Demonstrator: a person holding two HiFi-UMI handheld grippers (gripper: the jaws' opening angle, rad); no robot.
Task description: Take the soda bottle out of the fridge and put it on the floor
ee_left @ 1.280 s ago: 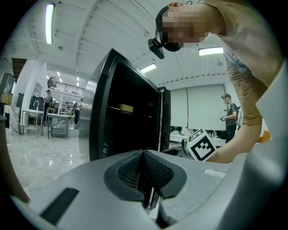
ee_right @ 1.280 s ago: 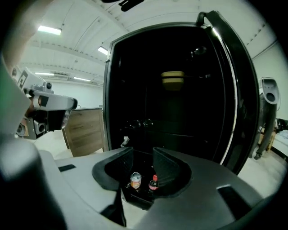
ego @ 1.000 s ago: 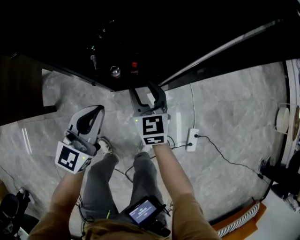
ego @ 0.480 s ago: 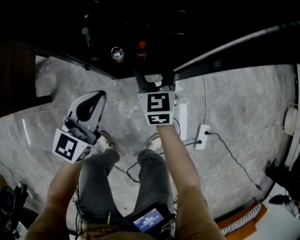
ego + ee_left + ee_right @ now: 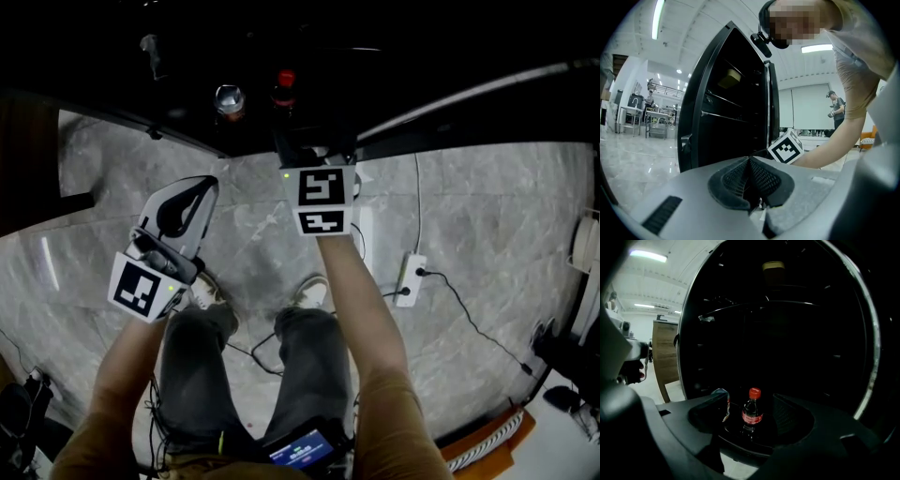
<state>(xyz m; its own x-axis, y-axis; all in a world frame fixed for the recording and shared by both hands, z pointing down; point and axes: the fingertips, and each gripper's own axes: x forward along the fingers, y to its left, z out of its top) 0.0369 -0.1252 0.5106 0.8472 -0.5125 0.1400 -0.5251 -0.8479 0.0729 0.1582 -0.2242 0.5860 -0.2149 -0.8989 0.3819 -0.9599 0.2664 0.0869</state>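
Observation:
The soda bottle [image 5: 752, 411], dark with a red cap and red label, stands upright on the bottom shelf of the open black fridge [image 5: 787, 333]. In the head view the soda bottle [image 5: 284, 86] shows just ahead of my right gripper [image 5: 314, 145], which reaches into the fridge's mouth. Seen in the right gripper view, my right gripper [image 5: 749, 417] has its jaws opening, with the bottle framed between them farther in and untouched. My left gripper [image 5: 180, 214] hangs over the floor to the left, jaws shut and empty, and shows the same at left gripper [image 5: 750, 183].
A drink can [image 5: 723, 401] stands just left of the bottle, also can [image 5: 229, 98]. A wooden cabinet [image 5: 665, 355] flanks the fridge's left. On the marble floor lie a power strip [image 5: 409, 279] with cables, and the person's shoes [image 5: 208, 292].
My right gripper has moved forward into the fridge opening toward the bottle. The left gripper has hardly shifted.

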